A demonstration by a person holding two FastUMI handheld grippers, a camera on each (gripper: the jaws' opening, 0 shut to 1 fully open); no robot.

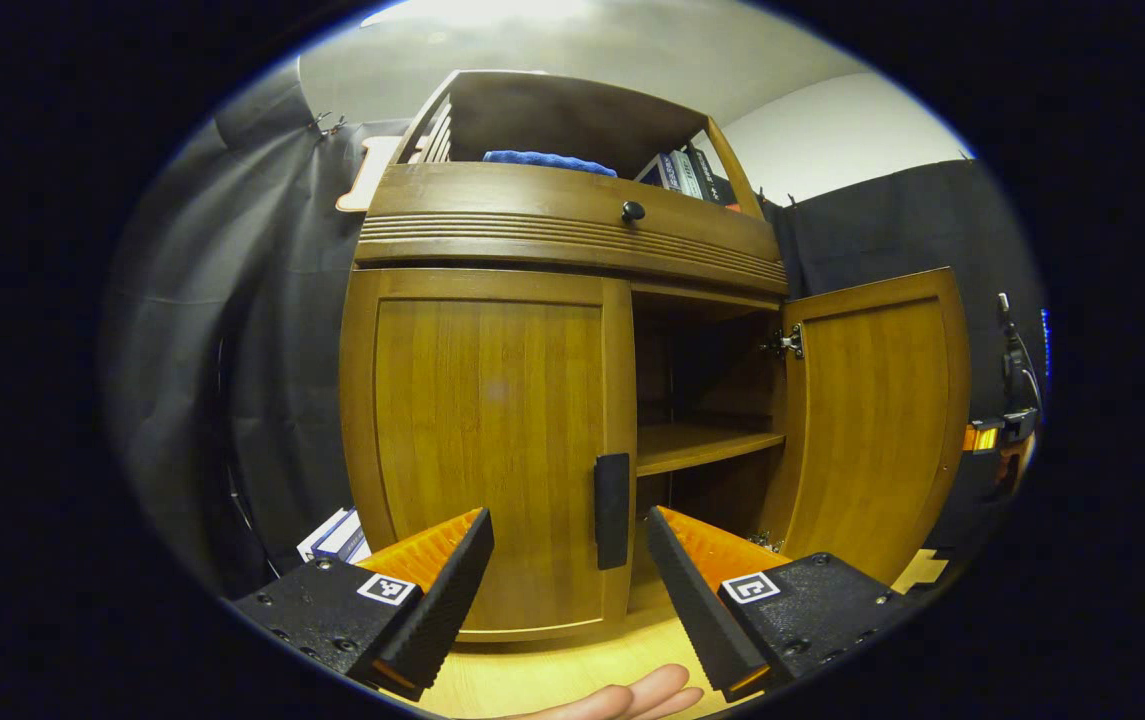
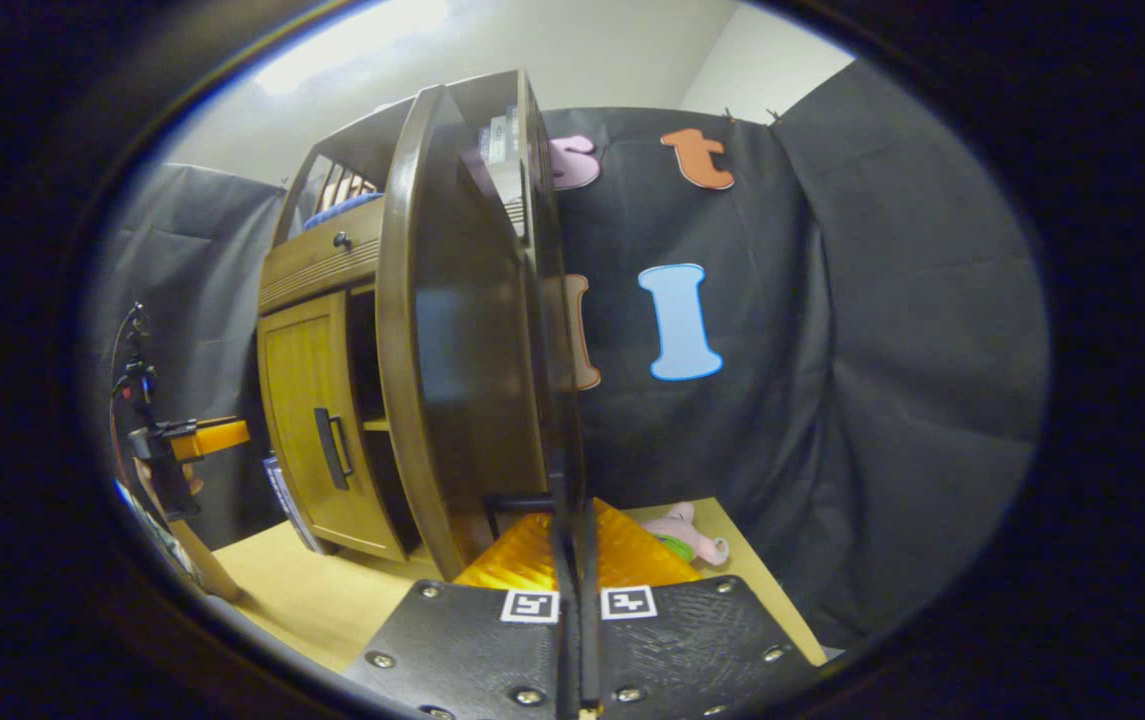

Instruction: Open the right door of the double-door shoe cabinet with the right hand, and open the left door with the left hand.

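Observation:
The wooden shoe cabinet (image 1: 572,235) stands close in front of me. Its left door (image 1: 487,440) is closed, with a black vertical handle (image 1: 612,510) at its inner edge. My left gripper (image 1: 569,560) is open just short of that handle, one finger on each side of it, touching nothing. The right door (image 1: 882,420) is swung wide open, showing an inner shelf (image 1: 707,445). In the right gripper view that door (image 2: 472,340) is seen nearly edge-on, and my right gripper (image 2: 572,530) is shut on its thin black handle (image 2: 564,500).
A drawer with a black knob (image 1: 632,211) sits above the doors, with a blue cloth (image 1: 547,160) and books (image 1: 687,175) on top. Books (image 1: 337,535) lean at the cabinet's left foot. A pink plush toy (image 2: 687,535) lies by the cloth wall. A hand (image 1: 632,695) shows below my left gripper.

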